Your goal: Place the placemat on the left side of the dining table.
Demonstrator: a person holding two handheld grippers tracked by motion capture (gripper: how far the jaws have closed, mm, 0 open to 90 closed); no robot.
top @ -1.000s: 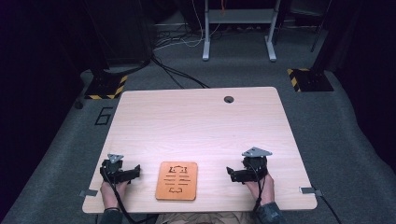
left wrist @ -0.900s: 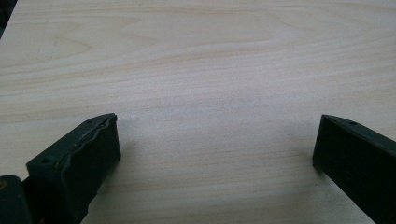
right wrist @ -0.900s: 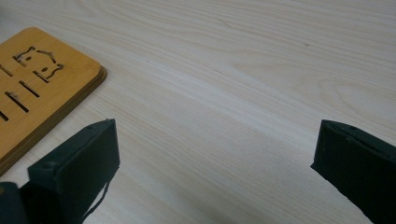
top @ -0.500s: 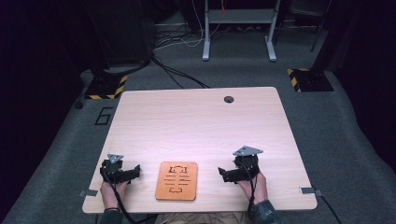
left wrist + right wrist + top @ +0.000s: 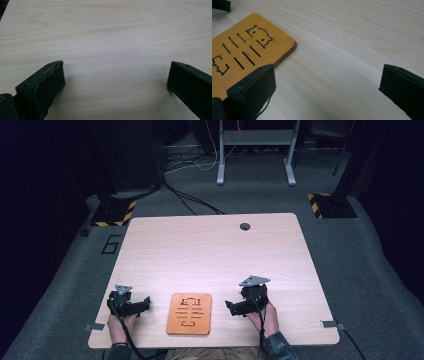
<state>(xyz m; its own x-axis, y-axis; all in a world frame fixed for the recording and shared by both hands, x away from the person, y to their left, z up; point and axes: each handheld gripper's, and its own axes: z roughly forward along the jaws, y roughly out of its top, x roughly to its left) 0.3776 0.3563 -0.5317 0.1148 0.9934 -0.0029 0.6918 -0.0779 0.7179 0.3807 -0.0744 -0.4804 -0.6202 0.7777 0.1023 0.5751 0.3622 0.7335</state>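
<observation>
We look down on a pale, rectangular wooden table (image 5: 210,255) with a fine straight grain and rounded corners. Near its front edge, midway between our two hands, lies a flat orange-brown bamboo board (image 5: 189,313), a smooth rounded rectangle cut through with thin slots and small figure shapes. Our right gripper (image 5: 231,308) rests just beside the board's right edge, angled toward it, its matte black jaws spread wide and holding nothing; in the right gripper view its left jaw sits at the board's (image 5: 244,50) near corner. Our left gripper (image 5: 145,302) sits near the board's left side, jaws equally wide apart, empty over bare wood
</observation>
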